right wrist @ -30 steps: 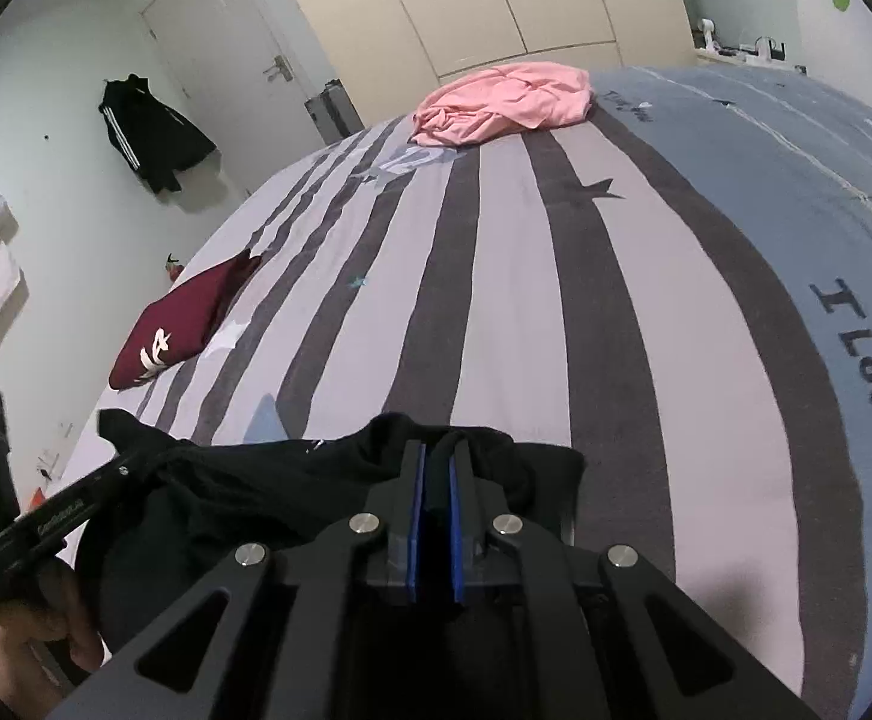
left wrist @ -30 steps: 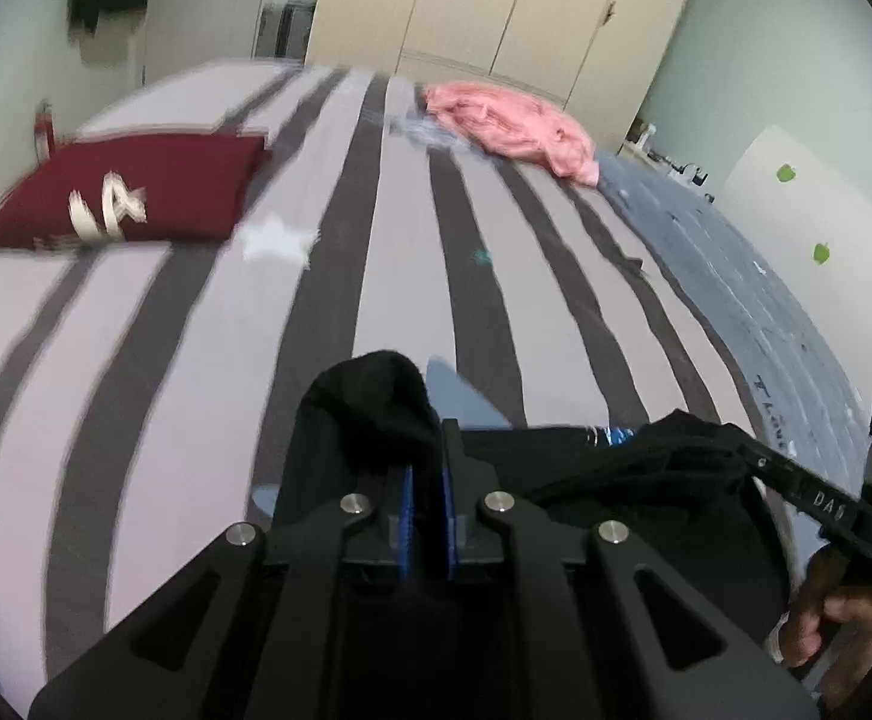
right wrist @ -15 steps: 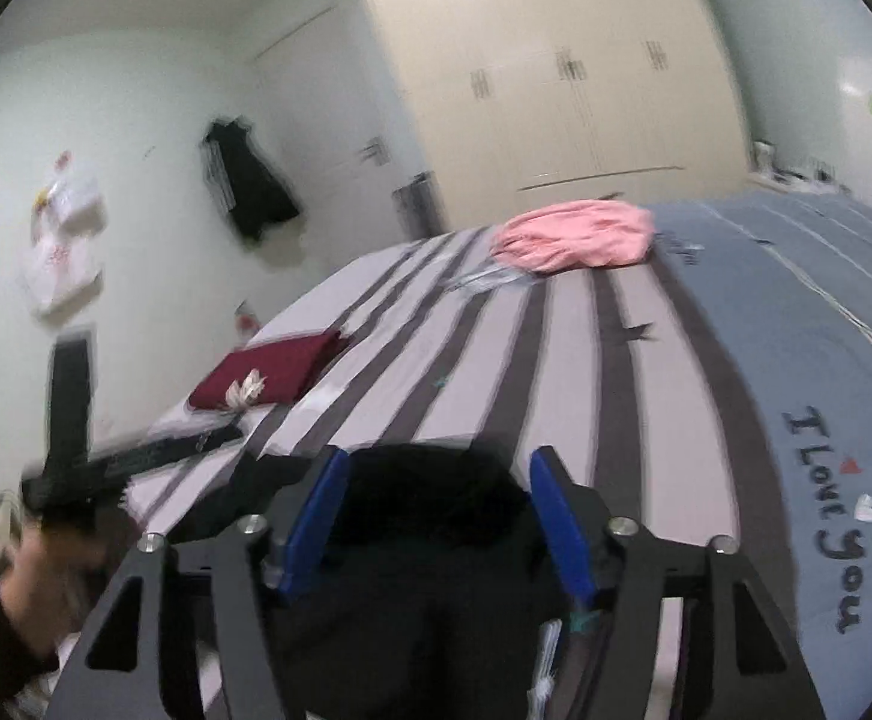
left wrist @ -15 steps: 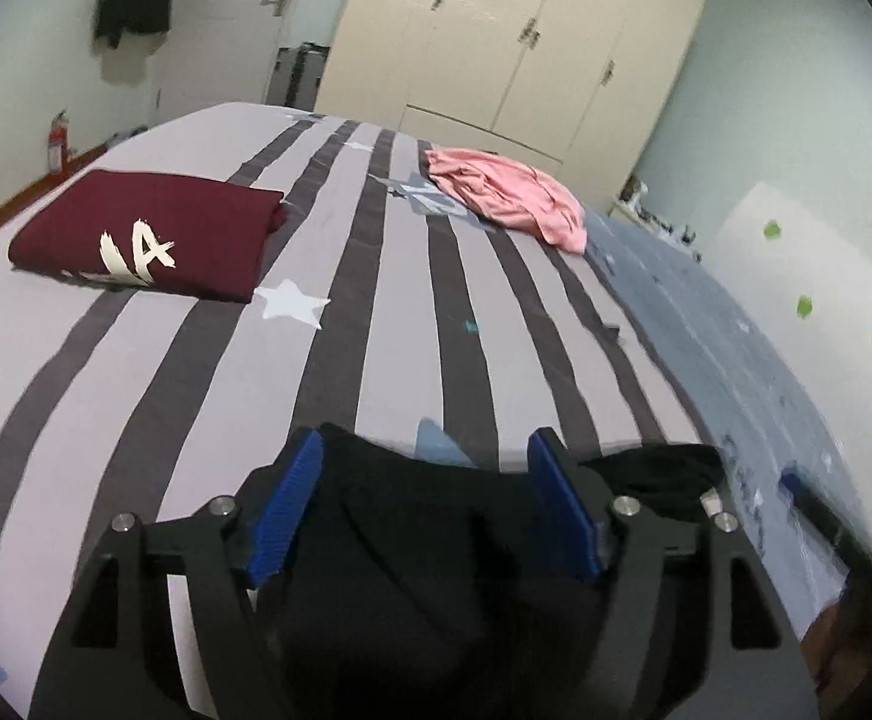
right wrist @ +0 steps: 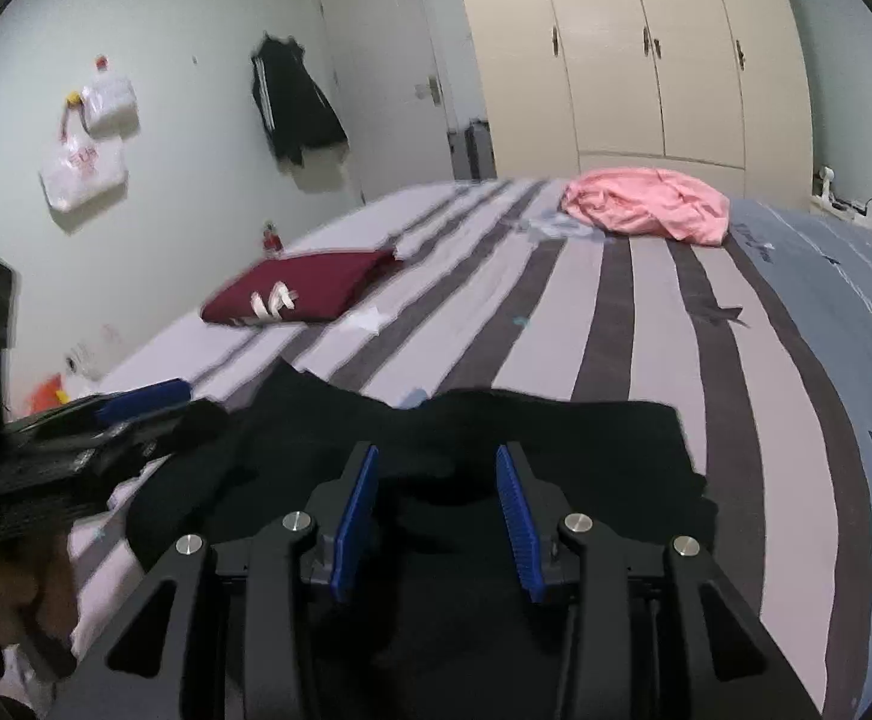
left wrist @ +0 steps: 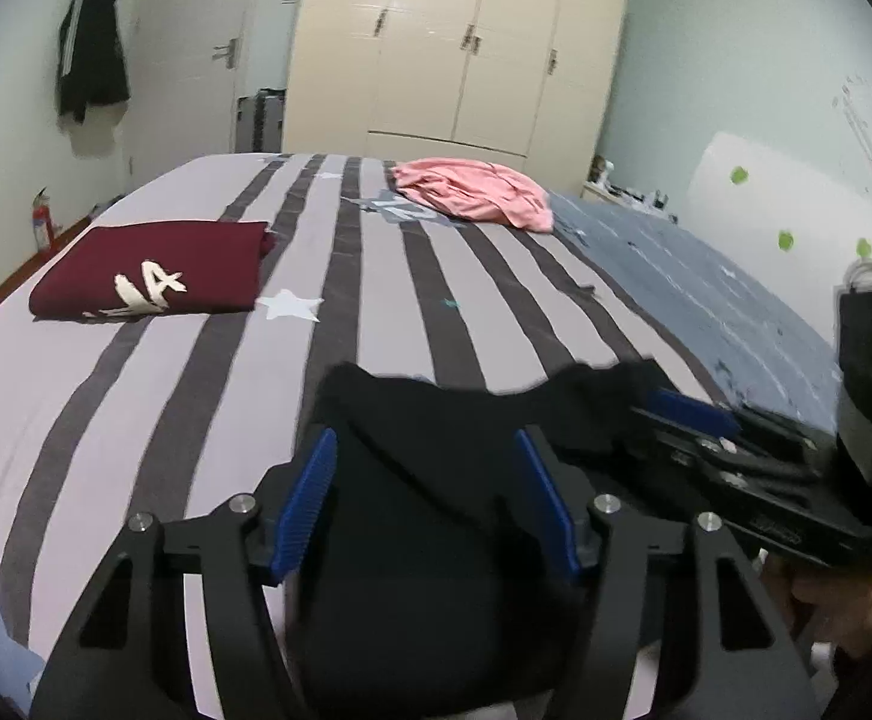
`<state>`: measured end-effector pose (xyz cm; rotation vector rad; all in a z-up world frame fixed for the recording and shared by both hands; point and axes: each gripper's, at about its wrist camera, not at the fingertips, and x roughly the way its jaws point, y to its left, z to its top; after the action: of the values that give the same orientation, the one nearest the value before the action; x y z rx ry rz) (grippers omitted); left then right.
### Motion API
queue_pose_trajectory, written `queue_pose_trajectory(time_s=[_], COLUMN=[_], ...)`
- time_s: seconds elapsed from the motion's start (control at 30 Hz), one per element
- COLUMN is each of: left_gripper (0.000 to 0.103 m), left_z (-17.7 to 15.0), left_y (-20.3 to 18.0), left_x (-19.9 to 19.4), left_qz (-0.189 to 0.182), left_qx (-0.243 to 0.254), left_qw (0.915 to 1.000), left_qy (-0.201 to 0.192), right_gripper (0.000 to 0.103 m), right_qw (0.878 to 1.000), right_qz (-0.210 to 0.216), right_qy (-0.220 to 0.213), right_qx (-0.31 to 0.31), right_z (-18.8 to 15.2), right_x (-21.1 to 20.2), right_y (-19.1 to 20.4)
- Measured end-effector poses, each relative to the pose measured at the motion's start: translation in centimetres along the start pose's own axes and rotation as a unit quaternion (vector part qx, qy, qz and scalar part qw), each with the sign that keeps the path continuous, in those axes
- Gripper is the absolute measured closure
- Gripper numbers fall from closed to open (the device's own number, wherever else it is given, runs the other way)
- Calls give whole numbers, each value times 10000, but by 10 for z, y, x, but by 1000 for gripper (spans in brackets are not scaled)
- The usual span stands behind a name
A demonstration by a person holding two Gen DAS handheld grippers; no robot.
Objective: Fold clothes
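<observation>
Crumpled black cloth garment [left wrist: 436, 468] lies low in frame on striped bed [left wrist: 195, 372], left gripper [left wrist: 423, 495] and right gripper [right wrist: 436, 510] jaws closing, gripping nothing; slack fabric may bunch, spoiling the fold.

Black garment [right wrist: 496, 438], prob. loose, betw. closing fingers [right wrist: 356, 516].

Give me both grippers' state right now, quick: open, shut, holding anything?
Left gripper: open, fingers closing, holding nothing; the black garment lies loose between them.
Right gripper: open, fingers closing, holding nothing, over the same garment.
</observation>
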<state>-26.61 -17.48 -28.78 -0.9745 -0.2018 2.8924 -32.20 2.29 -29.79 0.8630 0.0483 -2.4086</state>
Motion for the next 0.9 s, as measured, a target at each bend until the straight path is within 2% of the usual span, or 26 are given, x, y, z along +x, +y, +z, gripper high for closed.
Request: queue_pose_trajectory(time_s=[0.07, 0.13, 0.33, 0.43, 0.5, 0.57, 0.67, 0.77, 0.83, 0.87, 0.9], left_gripper=[55, 58, 58, 61, 68, 68, 68, 69, 71, 74, 84], left_z=[-5, -9, -15, -14, -9, -1, 11, 20, 23, 22, 18], left_y=[-5, -4, 24, 22, 16, 8, -5, -17, -20, -19, -12], left_x=[13, 29, 49, 44, 35, 27, 24, 39, 53, 64, 78], left_qz=[80, 221, 535, 557, 544, 449, 233, 105, 188, 328, 504], left_qx=[141, 174, -229, -176, -83, -11, 42, 26, 85, 119, 99], left_qw=[9997, 9989, 9976, 9977, 9982, 9989, 9997, 9997, 9991, 9981, 9963], left_qy=[180, 362, 363, 333, 235, 122, 66, 227, 377, 506, 691], right_gripper=[67, 74, 74, 73, 73, 73, 73, 74, 74, 74, 75], right_qw=[9995, 9973, 9958, 9952, 9944, 9933, 9951, 9967, 9958, 9951, 9941], right_qz=[-252, -505, -718, -743, -824, -937, -775, -746, -886, -956, -1039], right_qy=[173, 364, 204, 53, -88, -147, 16, 123, 183, 213, 267], right_qx=[127, 393, 531, 631, 654, 665, 614, 301, 164, 95, 129], right_z=[-3, -7, -13, -9, -3, 1, 7, 7, 6, 5, 4], right_x=[12, 24, 17, 7, -2, -10, -5, 5, 12, 16, 21], right_y=[-5, -21, -40, -47, -52, -57, -57, -42, -33, -28, -29])
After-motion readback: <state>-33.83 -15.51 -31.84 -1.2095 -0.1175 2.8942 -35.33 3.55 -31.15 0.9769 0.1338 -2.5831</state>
